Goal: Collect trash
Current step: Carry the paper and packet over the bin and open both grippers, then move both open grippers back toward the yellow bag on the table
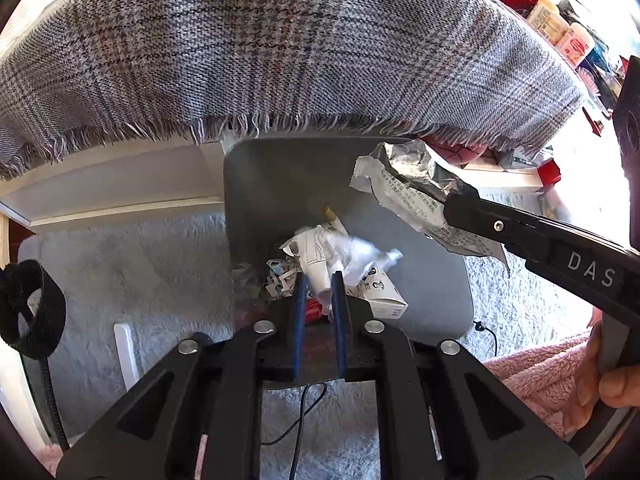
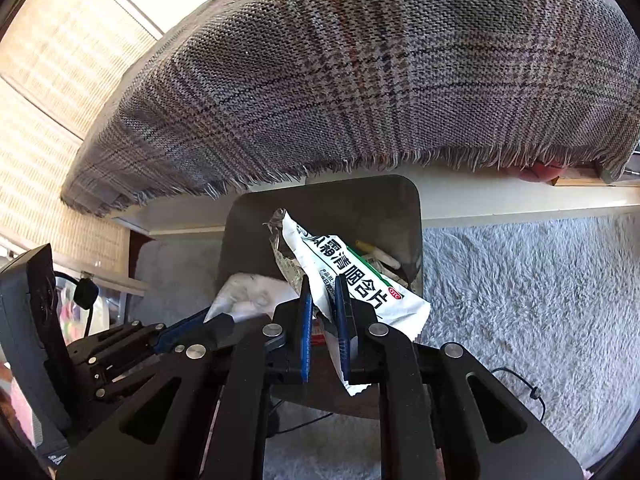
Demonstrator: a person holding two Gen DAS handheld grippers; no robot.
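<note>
A grey bin (image 1: 280,184) (image 2: 320,200) stands open below both grippers, with paper scraps, a small white box (image 1: 384,296) and a yellow-tipped tube (image 1: 332,216) (image 2: 376,252) inside. My left gripper (image 1: 320,280) hangs over the bin's near side, its blue pads closed on a crumpled white paper (image 1: 320,268) (image 2: 248,296). My right gripper (image 2: 322,284) (image 1: 460,204) reaches over the bin from the right, shut on a creased white and green foil packet (image 2: 348,276) (image 1: 408,188) that sticks out above the opening. In the right wrist view the left gripper (image 2: 212,320) shows at lower left.
A plaid fringed blanket (image 1: 280,60) (image 2: 360,80) overhangs a white ledge just behind the bin. Shaggy grey rug (image 1: 140,272) (image 2: 520,280) surrounds it, crossed by a black cable (image 1: 304,408). A hand (image 1: 612,384) and pink fluffy fabric (image 1: 536,376) sit at right; bottles (image 1: 560,28) stand at upper right.
</note>
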